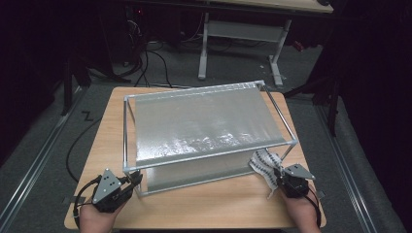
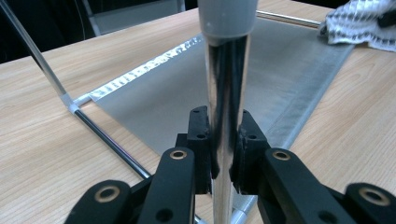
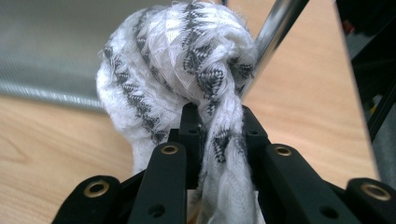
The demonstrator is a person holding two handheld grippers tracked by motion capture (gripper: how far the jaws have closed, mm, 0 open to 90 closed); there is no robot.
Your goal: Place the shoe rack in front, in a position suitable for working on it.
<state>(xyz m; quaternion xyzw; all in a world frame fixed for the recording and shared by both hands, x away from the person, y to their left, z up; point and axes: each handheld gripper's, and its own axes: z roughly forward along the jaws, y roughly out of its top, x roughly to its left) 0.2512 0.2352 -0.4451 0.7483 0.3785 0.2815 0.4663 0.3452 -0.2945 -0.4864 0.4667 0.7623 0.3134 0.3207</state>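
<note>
Dim room, dark edges. Light wood desk (image 1: 116, 111) on grey carpet floor (image 1: 43, 145). Black cables (image 1: 145, 63) trail over the floor behind. A second table (image 1: 272, 5) with white legs (image 1: 204, 48) stands at the back. Metal floor rails (image 1: 29, 170) run along both sides.

rack (image 1: 209, 124) on table (image 1: 204, 208), cloth (image 1: 265, 165) right

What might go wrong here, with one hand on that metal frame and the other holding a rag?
The left hand-held gripper clamps a smooth, shiny post of the frame, so it might slip. The cloth in the right hand-held gripper is bunched beside another post and could snag on it.
</note>
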